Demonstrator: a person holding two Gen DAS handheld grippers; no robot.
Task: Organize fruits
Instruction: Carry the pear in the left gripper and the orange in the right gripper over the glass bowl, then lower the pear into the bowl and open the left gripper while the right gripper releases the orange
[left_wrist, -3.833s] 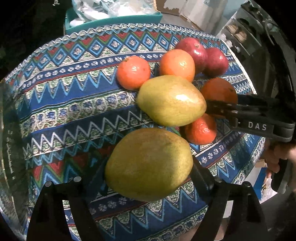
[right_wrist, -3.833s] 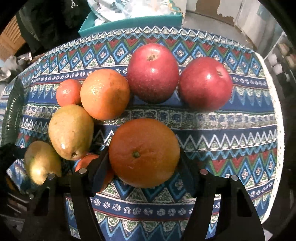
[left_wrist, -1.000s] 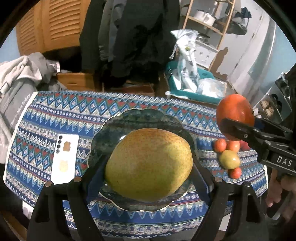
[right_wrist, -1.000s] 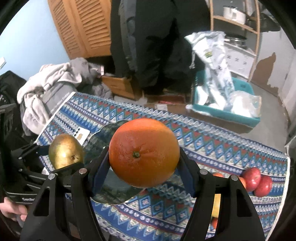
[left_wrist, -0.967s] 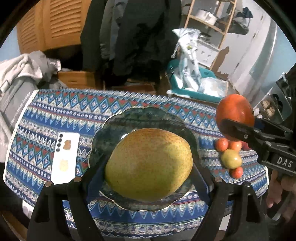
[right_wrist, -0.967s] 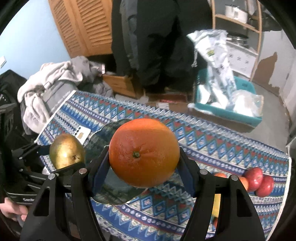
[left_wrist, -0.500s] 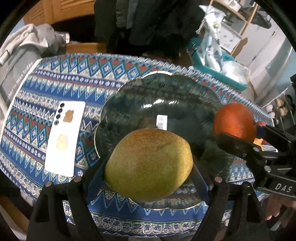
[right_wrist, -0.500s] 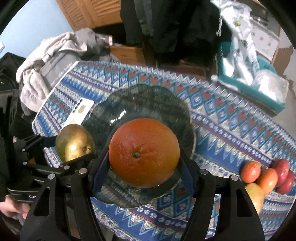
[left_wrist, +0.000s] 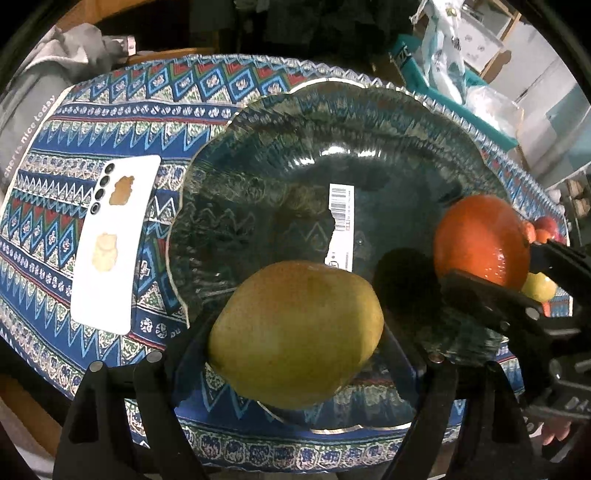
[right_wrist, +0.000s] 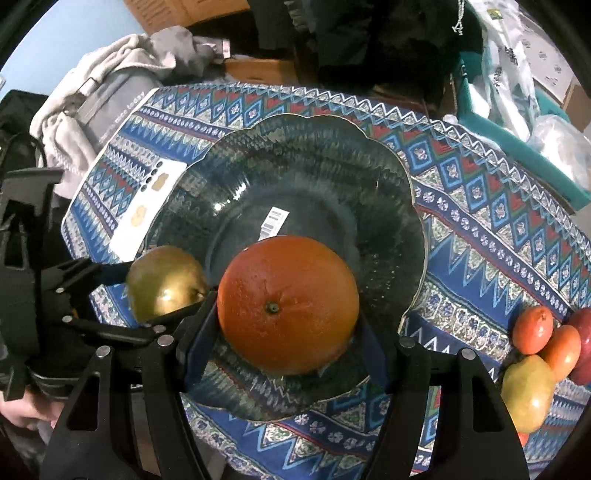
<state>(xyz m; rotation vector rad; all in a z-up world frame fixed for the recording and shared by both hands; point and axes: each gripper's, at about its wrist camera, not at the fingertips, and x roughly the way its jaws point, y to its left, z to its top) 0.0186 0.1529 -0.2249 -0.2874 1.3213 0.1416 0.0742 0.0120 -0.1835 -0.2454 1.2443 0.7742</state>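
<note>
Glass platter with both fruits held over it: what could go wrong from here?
Both grippers are close over the same near part of the glass platter; the left gripper with the mango and the right gripper with the orange could bump. Released from height, either round fruit might roll off, perhaps toward the phone.

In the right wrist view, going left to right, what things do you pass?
Left claw holding the pear → orange in the right claw over the glass plate → loose fruit pile.
</note>
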